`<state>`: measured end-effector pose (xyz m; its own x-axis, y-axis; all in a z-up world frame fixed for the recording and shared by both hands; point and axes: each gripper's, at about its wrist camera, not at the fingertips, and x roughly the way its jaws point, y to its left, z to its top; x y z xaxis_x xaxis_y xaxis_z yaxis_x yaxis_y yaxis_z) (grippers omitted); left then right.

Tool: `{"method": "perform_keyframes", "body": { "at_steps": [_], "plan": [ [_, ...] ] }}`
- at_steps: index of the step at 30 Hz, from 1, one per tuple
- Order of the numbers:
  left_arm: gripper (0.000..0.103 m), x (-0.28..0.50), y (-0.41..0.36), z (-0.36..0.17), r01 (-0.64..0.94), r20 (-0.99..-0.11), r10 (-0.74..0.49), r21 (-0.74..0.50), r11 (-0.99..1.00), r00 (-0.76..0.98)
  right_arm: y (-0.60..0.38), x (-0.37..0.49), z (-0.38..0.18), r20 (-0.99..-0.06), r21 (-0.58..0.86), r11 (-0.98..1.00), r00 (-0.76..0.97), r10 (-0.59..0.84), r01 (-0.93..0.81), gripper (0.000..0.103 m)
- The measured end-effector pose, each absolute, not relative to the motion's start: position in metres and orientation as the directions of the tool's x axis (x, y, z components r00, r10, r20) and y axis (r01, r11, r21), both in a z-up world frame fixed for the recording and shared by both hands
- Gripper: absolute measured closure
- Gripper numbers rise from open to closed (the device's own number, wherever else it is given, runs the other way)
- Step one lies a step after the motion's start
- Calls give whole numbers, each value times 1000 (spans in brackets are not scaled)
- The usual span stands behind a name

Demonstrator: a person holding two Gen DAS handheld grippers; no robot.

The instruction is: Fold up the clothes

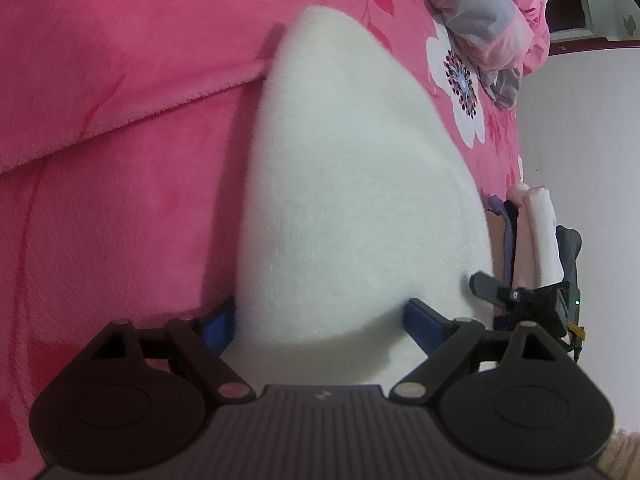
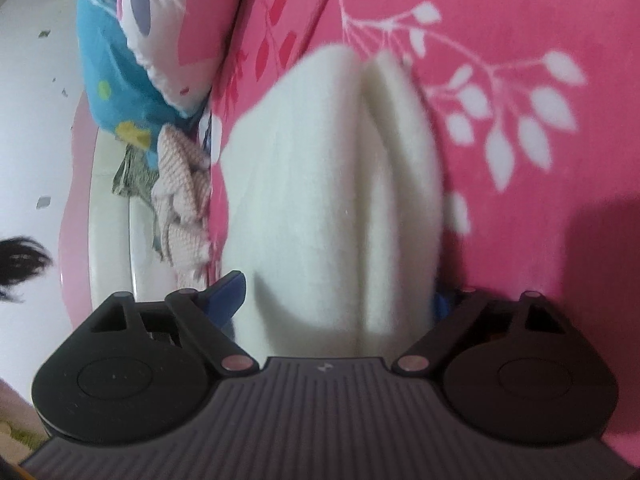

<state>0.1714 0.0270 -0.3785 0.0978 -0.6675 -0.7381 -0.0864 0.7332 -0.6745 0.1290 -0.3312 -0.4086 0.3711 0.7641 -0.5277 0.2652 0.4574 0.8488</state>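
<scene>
A thick, fluffy white garment (image 1: 340,184) lies folded on the pink bedspread (image 1: 120,80). My left gripper (image 1: 320,318) stands wide, one blue pad on each side of the garment's near end, and the cloth fills the gap. In the right wrist view the same white garment (image 2: 320,200) shows a lengthwise crease. My right gripper (image 2: 336,300) also straddles it with jaws wide. Its left pad (image 2: 226,292) is beside the cloth and its right pad is mostly hidden under it. The right gripper's dark body (image 1: 520,296) shows at the garment's right edge.
Crumpled pink and grey bedding (image 1: 492,20) lies at the far end, beside white floor (image 1: 580,140). The right wrist view has a blue pillow (image 2: 104,92), a pale knitted cloth (image 2: 180,184), the bed's pale rim (image 2: 108,220) and dark hair (image 2: 20,264).
</scene>
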Motion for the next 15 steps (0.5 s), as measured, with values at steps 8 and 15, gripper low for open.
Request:
{"method": "perform_keyframes", "body": {
  "at_steps": [8,15],
  "plan": [
    [12,171,29,-383,-81,-724,-682,-689,720,102,-328,150,-414,-518,854,454,332,789,254,20],
    [11,172,29,-384,-72,-720,-686,-693,717,103,-328,143,-418,-480,877,427,346,806,222,33]
  ]
}}
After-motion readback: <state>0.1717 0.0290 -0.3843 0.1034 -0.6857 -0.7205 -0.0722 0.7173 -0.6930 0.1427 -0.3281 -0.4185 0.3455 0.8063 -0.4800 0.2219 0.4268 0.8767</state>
